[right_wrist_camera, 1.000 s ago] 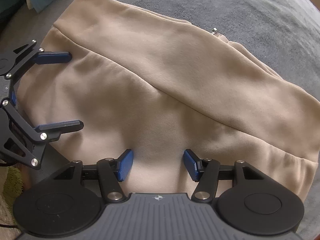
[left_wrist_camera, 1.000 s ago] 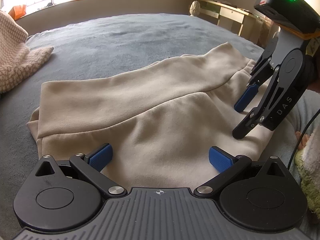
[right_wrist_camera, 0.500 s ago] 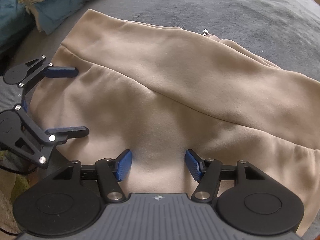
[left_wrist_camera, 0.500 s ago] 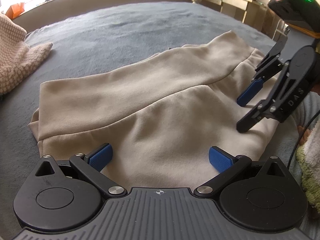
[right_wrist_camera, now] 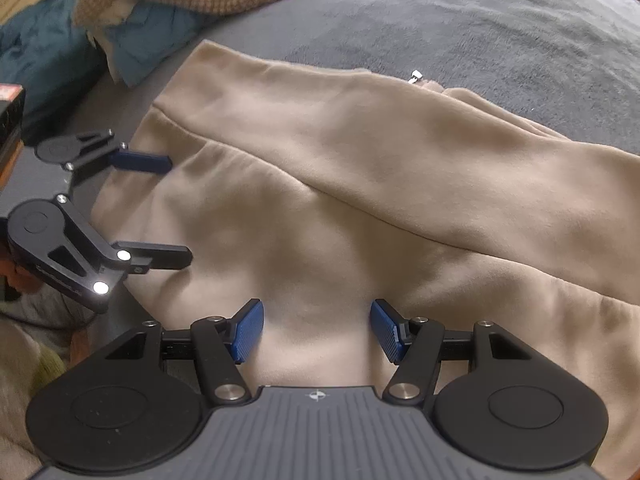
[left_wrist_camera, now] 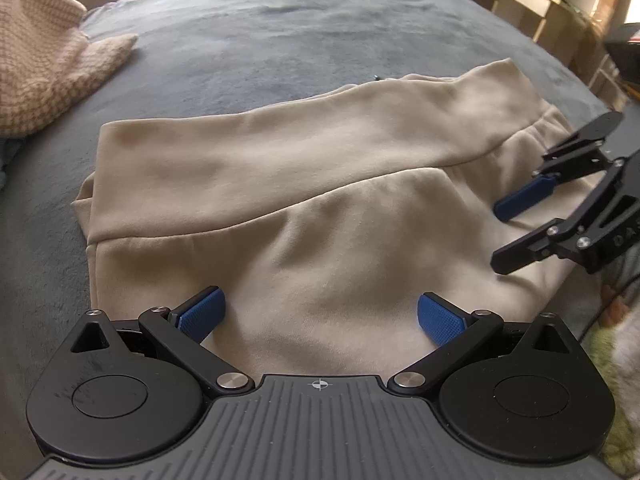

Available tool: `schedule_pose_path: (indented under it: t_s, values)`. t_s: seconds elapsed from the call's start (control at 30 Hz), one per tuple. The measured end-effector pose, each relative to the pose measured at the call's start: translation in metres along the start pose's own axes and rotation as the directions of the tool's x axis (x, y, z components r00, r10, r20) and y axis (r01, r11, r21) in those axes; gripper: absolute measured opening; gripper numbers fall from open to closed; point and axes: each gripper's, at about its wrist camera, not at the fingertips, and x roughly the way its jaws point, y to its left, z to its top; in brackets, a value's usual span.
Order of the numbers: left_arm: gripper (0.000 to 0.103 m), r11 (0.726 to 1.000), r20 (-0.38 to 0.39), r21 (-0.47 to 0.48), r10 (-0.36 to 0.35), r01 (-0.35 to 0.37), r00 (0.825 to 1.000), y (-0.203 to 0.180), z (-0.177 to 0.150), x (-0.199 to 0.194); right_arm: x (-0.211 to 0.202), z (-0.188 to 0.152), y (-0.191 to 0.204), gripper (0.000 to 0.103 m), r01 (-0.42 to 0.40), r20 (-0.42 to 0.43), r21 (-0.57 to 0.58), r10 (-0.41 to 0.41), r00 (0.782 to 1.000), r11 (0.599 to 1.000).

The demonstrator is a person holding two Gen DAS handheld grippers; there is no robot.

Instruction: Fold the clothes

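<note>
Hovering over the near hem of a beige sweatshirt (left_wrist_camera: 320, 208), both tongs stand open and hold nothing. The garment lies spread flat on the grey bed (left_wrist_camera: 280, 28), toward its near edge, with one sleeve (left_wrist_camera: 280, 140) already folded across the body. The left tongs (left_wrist_camera: 320, 316) hang above the hem with jaws wide, cloth below them but not pinched; the right tongs (right_wrist_camera: 316, 330) sit likewise over the hem further along, jaws parted and empty. Judging by this, the step in hand is the approach to the bottom hem, ahead of folding the body upward. Next, each pair must drop onto the hem, close on the fabric edge, and lift together evenly, so the fold lands square. A knitted garment (left_wrist_camera: 44, 64) lies well apart toward the far left corner.
</note>
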Motion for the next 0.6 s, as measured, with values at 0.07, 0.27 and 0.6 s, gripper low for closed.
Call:
schedule_pose_path:
  t_s: [0.07,0.27,0.6]
  values:
    - [0.103,0.999,-0.007,0.015,0.029,-0.029,1.000,-0.006,0.002,0.000,-0.006,-0.005,0.005,0.060,0.009,0.023,0.006,-0.009,1.000,1.000]
    - [0.103,0.999,-0.011,-0.040,0.009,-0.009,1.000,0.000,0.004,-0.001,-0.044,-0.007,0.044,0.055,-0.015,0.144,-0.078,0.026,0.989,0.997]
    - [0.103,0.995,0.033,-0.098,-0.013,0.016,0.999,0.004,0.000,-0.004,0.010,-0.024,0.079,0.048,0.082,0.122,-0.273,-0.050,0.991,0.959]
